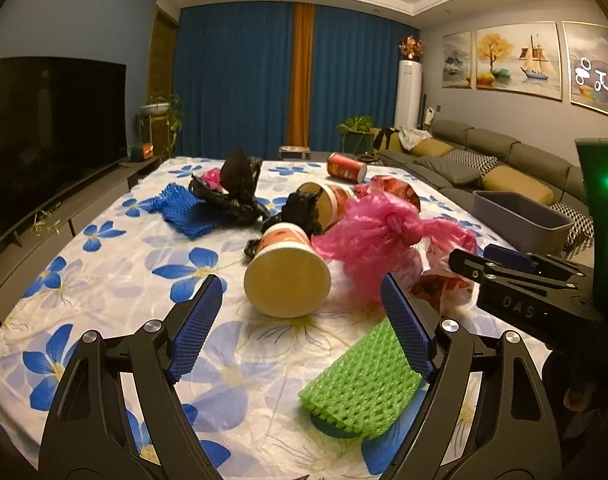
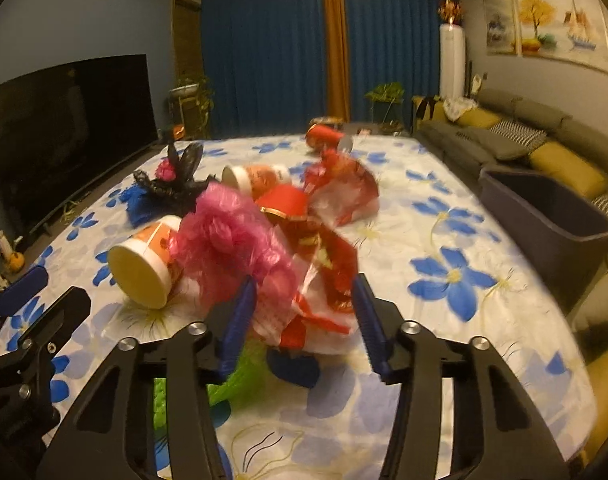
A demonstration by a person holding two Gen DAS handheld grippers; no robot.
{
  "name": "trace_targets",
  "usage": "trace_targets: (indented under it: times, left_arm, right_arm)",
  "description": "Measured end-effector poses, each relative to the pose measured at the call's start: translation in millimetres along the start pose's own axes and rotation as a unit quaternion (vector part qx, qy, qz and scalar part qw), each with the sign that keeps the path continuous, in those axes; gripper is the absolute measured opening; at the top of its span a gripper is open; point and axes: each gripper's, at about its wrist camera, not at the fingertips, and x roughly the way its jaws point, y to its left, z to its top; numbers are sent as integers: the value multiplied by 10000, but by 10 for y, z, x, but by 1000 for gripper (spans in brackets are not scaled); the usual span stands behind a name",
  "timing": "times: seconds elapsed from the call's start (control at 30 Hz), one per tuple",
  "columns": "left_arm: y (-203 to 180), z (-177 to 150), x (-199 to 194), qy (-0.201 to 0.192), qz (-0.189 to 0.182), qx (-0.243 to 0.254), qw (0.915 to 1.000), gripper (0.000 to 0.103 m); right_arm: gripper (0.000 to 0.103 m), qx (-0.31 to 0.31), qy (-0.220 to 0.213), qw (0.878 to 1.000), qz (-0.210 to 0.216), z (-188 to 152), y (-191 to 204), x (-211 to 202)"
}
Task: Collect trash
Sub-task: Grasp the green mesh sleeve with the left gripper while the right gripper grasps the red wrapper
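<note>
Crinkly pink plastic bag; green foam net; paper cup.

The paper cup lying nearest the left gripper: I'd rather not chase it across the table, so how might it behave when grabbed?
The paper cup lies on its side, so a nudge would probably roll it. It looks empty, likely light. Its thin wall may dent under the pads.

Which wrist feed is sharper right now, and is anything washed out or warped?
Left wrist view: crisp on the paper cup and green foam net; glare blows out the rightmost painting. Right wrist view: smeared by motion blur, worst on the red wrapper. Both: dim warm light, fisheye bending the edges.
</note>
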Motion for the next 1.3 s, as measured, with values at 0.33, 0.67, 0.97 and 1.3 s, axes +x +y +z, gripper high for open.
trace_targets:
  times: [0.33, 0.67, 0.97, 1.3]
  left_arm:
    - [-93, -142, 79, 251, -421, 234, 9985, 79]
    - [-268, -297, 379, 958, -816, 471, 9909, 60]
    - [-250, -328, 490, 1239, -880, 396, 9876, 17]
    - [-298, -292, 401, 1043, -981, 425, 9888, 0]
  right_arm:
    - [49, -117, 156, 9998, 94, -44, 6, 146]
    - [18, -175, -15, 9998, 106, -84, -58, 95]
    - [13, -5, -234, 9997, -33, -64, -236, -70]
    - [12, 174, -491, 9981, -330, -26, -459, -286]
